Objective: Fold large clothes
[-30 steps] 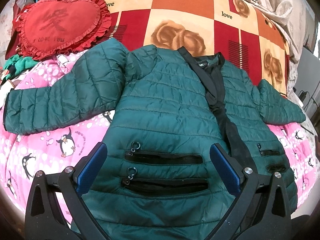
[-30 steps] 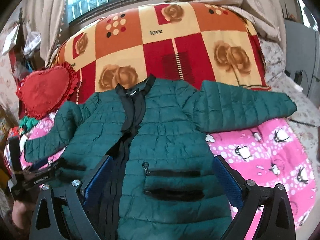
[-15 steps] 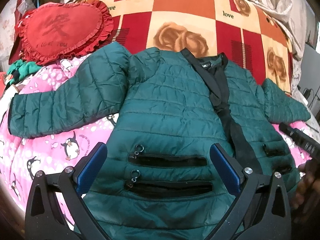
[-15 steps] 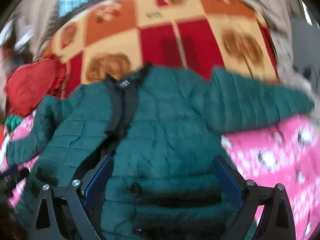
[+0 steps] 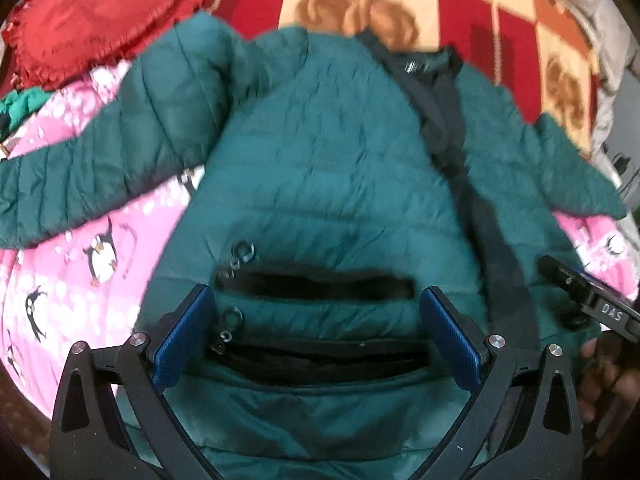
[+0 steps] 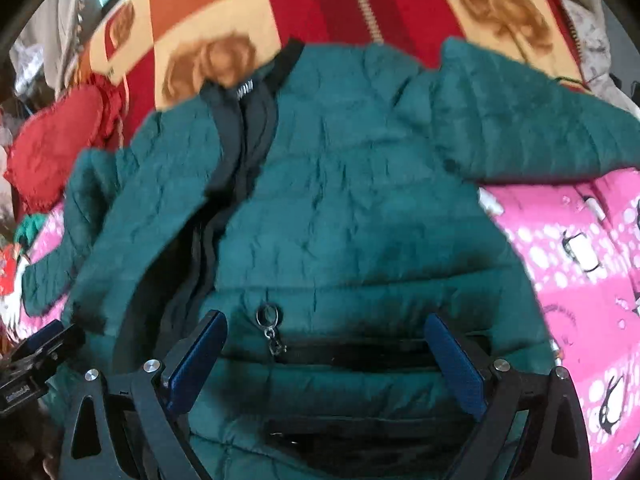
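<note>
A dark green quilted jacket (image 5: 332, 168) lies face up on the bed, sleeves spread out to both sides, black zipper band down the middle. It also shows in the right wrist view (image 6: 360, 200). My left gripper (image 5: 316, 332) is open and empty, low over the jacket's left-side zip pockets. My right gripper (image 6: 326, 356) is open and empty, low over the right-side zip pocket. The right gripper's body shows at the right edge of the left wrist view (image 5: 588, 300). Both views are motion-blurred.
A pink penguin-print blanket (image 5: 80, 272) lies under the jacket. A red and orange rose-patterned blanket (image 6: 320, 4) covers the far side. A red heart-shaped cushion (image 5: 92, 16) lies at the far left, with a small green cloth (image 5: 20, 104) beside it.
Both grippers have moved forward and down toward the jacket's lower front; the jacket fills more of each view. The jacket has not moved. Both jaws stay open.
</note>
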The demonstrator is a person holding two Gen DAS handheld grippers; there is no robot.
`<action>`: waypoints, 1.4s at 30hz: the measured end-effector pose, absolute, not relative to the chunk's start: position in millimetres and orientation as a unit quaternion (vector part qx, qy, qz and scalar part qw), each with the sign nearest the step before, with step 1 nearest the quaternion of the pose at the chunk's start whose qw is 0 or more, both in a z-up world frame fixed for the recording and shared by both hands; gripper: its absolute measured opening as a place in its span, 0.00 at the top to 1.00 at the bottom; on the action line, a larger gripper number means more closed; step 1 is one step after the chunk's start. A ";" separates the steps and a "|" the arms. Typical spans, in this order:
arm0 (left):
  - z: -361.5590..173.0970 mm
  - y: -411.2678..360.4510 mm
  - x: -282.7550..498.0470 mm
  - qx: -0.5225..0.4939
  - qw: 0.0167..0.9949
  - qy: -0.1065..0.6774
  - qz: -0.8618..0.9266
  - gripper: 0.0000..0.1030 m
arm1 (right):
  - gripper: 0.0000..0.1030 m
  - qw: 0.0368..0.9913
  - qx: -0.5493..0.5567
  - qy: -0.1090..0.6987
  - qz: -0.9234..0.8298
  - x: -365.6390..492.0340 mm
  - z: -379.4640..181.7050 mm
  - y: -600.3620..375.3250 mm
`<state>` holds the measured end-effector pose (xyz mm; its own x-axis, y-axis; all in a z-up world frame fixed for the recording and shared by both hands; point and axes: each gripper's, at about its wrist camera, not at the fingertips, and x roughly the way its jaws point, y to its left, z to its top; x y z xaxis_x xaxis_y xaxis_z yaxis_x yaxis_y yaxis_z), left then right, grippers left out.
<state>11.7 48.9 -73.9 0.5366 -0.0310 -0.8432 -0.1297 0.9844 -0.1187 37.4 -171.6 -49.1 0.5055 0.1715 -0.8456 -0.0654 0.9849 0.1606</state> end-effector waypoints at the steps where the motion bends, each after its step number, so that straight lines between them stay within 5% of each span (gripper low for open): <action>1: -77.8 47.9 13.7 -0.079 0.869 0.488 0.031 0.00 | 0.01 0.863 0.039 0.499 0.063 37.8 -53.3 -167.3; 18: -83.8 42.9 15.6 -0.044 0.869 0.492 0.039 0.00 | 0.00 0.870 -0.027 0.490 0.053 33.2 -63.5 -156.6; 27: -50.0 63.0 -8.2 -0.074 0.910 0.404 0.061 0.00 | 0.00 0.965 0.027 0.258 0.022 -22.6 38.9 -203.6; 42: -46.6 54.3 -14.1 -0.054 0.918 0.388 0.064 0.00 | 0.00 0.955 0.026 0.295 0.031 -31.6 24.9 -203.9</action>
<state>-14.1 54.3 -46.6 0.6915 0.0752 -0.7185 -0.1589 0.9860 -0.0497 -31.6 -203.9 24.9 0.8243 0.0748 -0.5612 -0.0445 0.9967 0.0675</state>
